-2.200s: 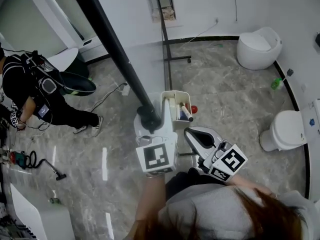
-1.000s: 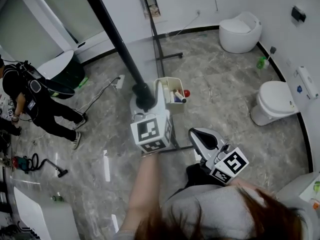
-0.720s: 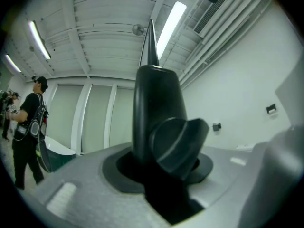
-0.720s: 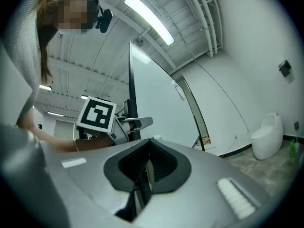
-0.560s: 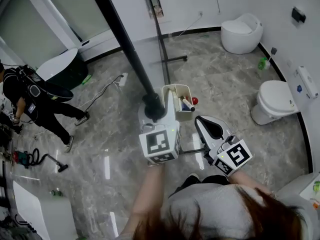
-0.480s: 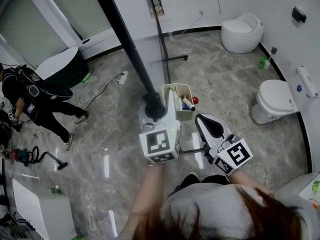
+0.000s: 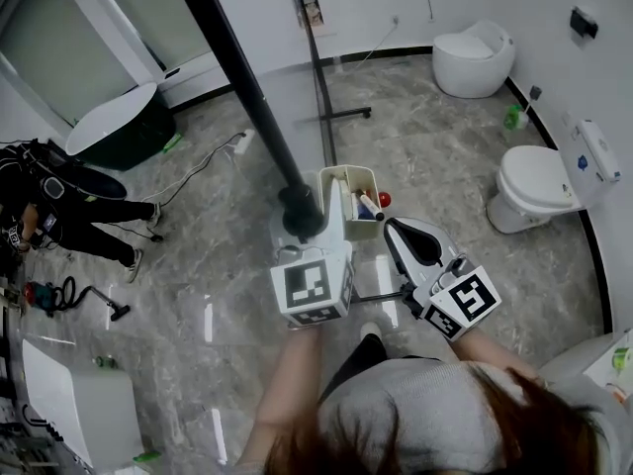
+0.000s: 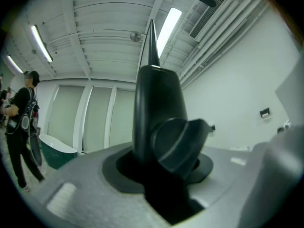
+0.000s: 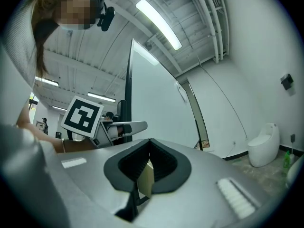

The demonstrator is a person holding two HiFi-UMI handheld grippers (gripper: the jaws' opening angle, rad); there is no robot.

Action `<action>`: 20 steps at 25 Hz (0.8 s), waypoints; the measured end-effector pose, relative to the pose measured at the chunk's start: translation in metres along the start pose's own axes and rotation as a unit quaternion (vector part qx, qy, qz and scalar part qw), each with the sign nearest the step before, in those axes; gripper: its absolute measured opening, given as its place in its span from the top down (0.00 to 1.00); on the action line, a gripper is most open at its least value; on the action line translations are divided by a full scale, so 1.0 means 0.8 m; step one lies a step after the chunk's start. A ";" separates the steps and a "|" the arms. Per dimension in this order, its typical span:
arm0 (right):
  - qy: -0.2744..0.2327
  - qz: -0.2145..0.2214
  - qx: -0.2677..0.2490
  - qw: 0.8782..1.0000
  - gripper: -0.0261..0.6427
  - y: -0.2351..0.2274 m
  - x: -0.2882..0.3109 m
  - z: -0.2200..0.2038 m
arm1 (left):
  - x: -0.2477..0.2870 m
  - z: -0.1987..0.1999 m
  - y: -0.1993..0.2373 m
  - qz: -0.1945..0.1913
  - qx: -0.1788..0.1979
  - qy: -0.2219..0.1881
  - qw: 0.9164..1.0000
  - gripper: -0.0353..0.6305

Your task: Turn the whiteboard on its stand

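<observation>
Standing upright, the whiteboard's [image 9: 153, 96] black post [image 7: 240, 82] is pinched by the left gripper [image 7: 300, 216], while the right gripper [image 7: 407, 237], pressed together and empty, is held just right of it.

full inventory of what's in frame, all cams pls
whiteboard: 1, white with black frame, centre, on its stand
marker tray: 1, cream, on the stand, pens inside
toilets: 2, white, along right wall
bottle: 1, green, floor between the toilets
bathtub: 1, dark outside, white inside, rear left
bystander: 1, black clothes, far left
left gripper: 1, grey, closed on the whiteboard's black frame post
right gripper: 1, grey, jaws together, right of tray
</observation>
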State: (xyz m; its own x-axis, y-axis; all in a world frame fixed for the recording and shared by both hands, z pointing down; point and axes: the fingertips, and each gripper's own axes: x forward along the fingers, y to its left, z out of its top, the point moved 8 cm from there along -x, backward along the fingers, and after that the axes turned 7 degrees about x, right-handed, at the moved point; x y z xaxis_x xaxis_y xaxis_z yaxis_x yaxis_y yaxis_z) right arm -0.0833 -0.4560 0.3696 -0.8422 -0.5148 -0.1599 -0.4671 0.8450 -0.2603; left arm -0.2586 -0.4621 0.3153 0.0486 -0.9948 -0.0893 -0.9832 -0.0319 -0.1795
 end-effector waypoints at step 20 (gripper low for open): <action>0.013 0.025 0.008 1.000 0.96 0.085 -0.158 0.012 | -0.146 0.034 -0.108 0.002 -0.002 -0.004 1.000 0.68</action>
State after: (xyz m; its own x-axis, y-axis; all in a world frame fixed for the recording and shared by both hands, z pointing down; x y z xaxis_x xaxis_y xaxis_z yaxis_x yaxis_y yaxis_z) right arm -0.0065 -0.3348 0.3632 -0.8715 -0.4675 -0.1482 -0.4198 0.8674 -0.2672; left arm -0.1749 -0.3403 0.3150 0.0465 -0.9941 -0.0981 -0.9842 -0.0288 -0.1747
